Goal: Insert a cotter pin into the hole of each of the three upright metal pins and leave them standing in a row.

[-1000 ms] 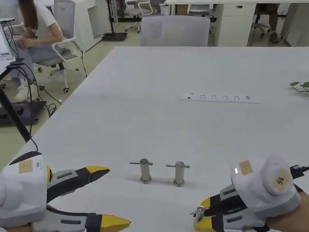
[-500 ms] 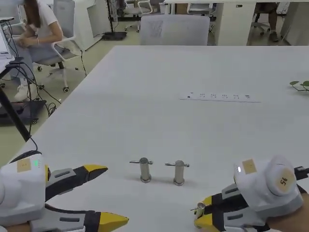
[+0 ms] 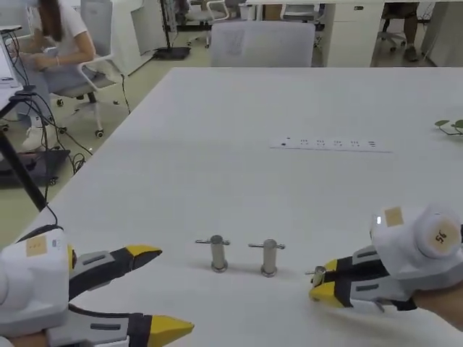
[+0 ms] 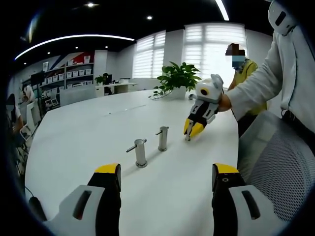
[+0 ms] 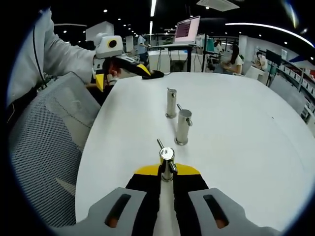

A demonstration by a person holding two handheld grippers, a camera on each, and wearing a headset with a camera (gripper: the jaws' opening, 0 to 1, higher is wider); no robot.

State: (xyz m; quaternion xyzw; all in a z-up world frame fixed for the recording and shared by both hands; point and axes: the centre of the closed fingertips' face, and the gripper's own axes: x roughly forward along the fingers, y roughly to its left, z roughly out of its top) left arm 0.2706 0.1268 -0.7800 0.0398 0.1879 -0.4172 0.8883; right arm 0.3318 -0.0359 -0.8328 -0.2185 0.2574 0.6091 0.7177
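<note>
Row nearly complete: two pins [image 3: 218,254] stand with cotters [image 3: 203,242] in, third pin [image 5: 168,164] in the right tongs [image 3: 323,286].
The two pins stand upright side by side on the counter [image 3: 289,108], each with a cotter crosswise through its head. The right tongs are pressed together on the third pin, holding it upright just right of the other two and low over the counter; whether it touches down I cannot tell. A cotter appears to sit through it too, so what is left is likely to set it in line and let go. The left tongs [image 3: 163,290] are spread and hold nothing, near the leftmost pin. A power strip [image 3: 331,145] and a plant [image 3: 450,128] lie well apart, and nothing stands in the way of the free spot.
</note>
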